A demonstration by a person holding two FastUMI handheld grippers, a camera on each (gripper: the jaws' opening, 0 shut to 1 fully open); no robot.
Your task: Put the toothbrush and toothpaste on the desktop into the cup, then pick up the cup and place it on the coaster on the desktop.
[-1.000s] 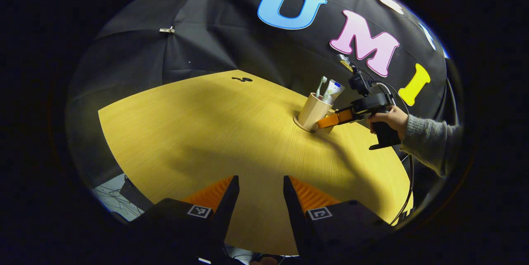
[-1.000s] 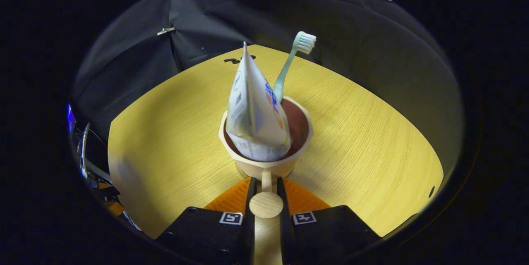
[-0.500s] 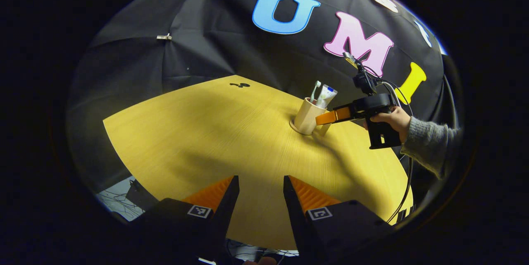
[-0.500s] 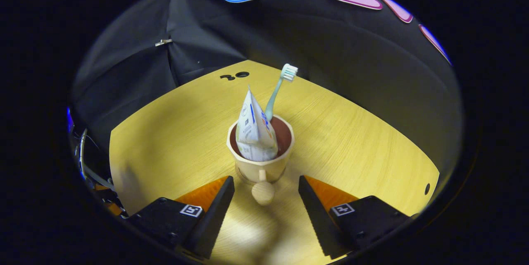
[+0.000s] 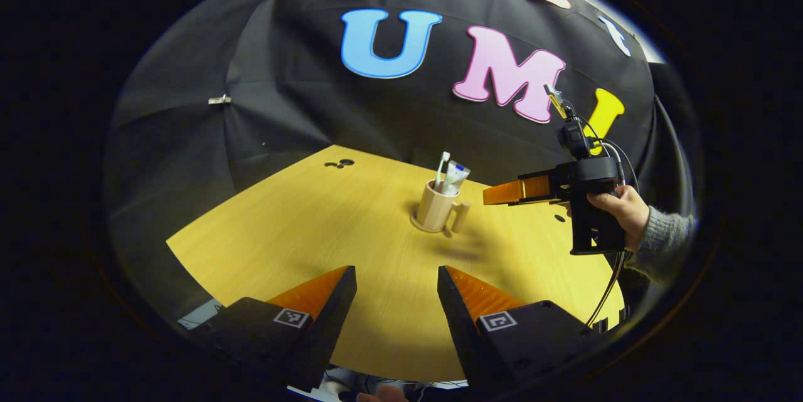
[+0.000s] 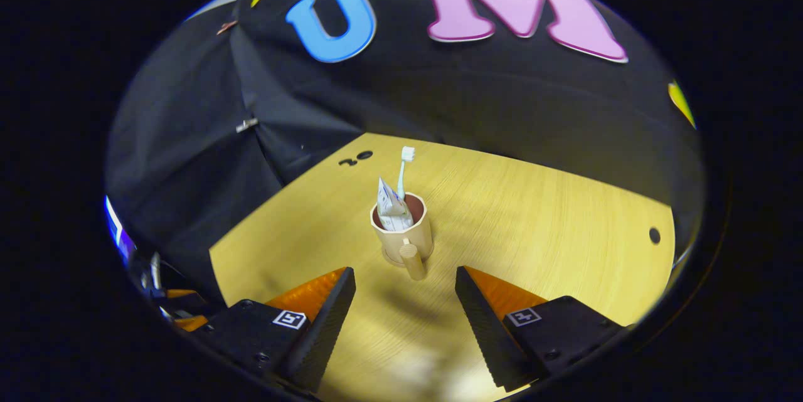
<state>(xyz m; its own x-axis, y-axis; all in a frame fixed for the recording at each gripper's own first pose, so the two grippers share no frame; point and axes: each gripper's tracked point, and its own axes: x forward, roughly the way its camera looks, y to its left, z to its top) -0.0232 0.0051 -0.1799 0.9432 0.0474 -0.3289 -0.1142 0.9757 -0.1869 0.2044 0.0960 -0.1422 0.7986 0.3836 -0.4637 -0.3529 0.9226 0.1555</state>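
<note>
Standing upright on the coaster point(image 5: 429, 227) near the middle of the desktop point(image 5: 301, 245), the cup point(image 5: 434, 204) holds 1 toothbrush point(image 5: 442, 167) and 1 toothpaste tube point(image 5: 454, 177); the left gripper point(image 5: 396, 280) and right gripper point(image 6: 405, 281) both hang apart from it, jaws wide, holding nothing

both tool cameras look down across the desktop point(image 5: 351, 232), sharing the cup point(image 6: 404, 236).
</note>
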